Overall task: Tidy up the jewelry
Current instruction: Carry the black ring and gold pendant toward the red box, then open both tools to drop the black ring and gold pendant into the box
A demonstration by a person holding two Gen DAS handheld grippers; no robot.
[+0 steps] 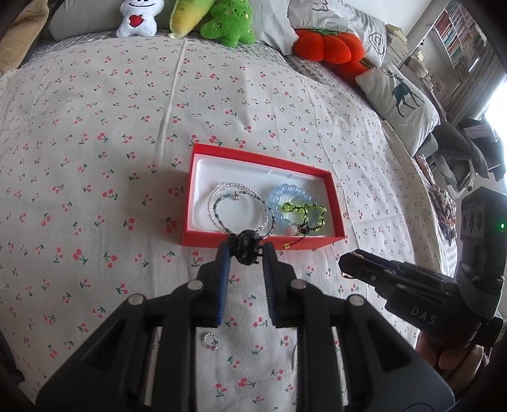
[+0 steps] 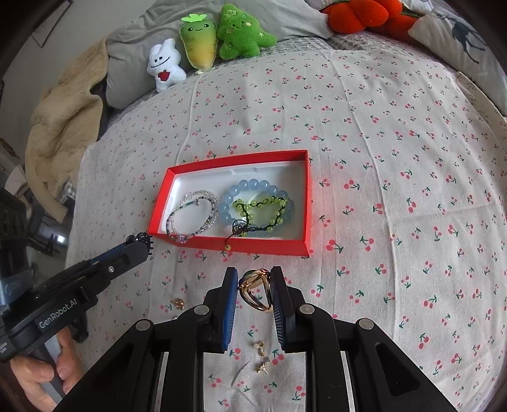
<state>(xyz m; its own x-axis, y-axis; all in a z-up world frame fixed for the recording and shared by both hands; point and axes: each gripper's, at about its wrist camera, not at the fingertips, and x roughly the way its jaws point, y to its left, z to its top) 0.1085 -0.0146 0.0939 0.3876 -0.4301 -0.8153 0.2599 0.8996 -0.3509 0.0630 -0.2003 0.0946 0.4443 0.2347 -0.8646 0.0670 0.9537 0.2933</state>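
Two grippers work above a cherry-print bedsheet [image 1: 95,126].

Left wrist view: the left gripper [image 1: 245,250] is closed partway on a black beaded piece [image 1: 245,247], held over the near wall of the red box [image 1: 202,237]. Bare sheet spreads left of the box; pillows and plush toys [image 1: 228,22] line the far edge. Inside lie a clear bead strand [image 1: 221,190], a blue bead bracelet [image 1: 286,191] and a green bead bracelet [image 1: 301,210]. A small ring [image 1: 210,340] lies beneath the fingers.

Right wrist view: the right gripper [image 2: 255,285] pinches a gold ring [image 2: 255,290] just short of the box's near wall [image 2: 269,247], level with the sheet. Open sheet lies rightward. Small earrings [image 2: 261,356] rest between its arms; the left gripper [image 2: 139,242] reaches in from the left, near the box's corner.
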